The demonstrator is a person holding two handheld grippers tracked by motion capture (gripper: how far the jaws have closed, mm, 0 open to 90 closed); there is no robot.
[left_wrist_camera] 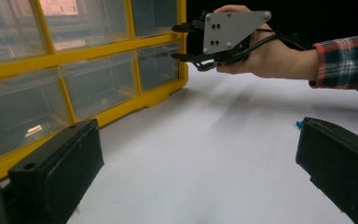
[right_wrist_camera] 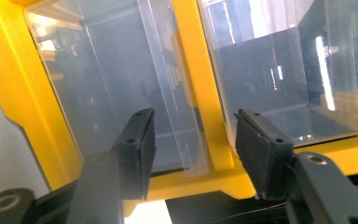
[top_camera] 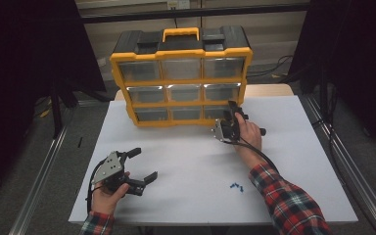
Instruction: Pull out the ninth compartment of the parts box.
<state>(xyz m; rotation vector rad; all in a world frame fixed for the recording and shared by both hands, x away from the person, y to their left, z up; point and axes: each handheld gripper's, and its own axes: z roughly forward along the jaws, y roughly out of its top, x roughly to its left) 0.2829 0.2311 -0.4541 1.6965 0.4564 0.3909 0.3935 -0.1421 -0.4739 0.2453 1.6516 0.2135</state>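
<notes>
At the centre of the high view, the right gripper (top_camera: 230,117) meets the lower right corner of the yellow and black organiser (top_camera: 181,73), at the bottom right drawer (top_camera: 216,112). Seen from the right gripper view, its two black jaws stand half-closed around that clear drawer's (right_wrist_camera: 121,84) front lip, one to each side, and whether the pads press on the plastic cannot be told. Nine clear drawers fill the organiser's face, three rows of three, under one yellow carry handle (top_camera: 180,33). Lower left in the high view, the left gripper (top_camera: 142,164) rests in the person's hand with its jaws wide apart and nothing between them. Lower right of centre, a small cluster of blue pieces (top_camera: 236,187) lies on the white table (top_camera: 191,166), too small to count; two red plaid sleeves enter from the bottom edge. Around the table hang dark curtains, with metal rails along the grey floor on both sides.
</notes>
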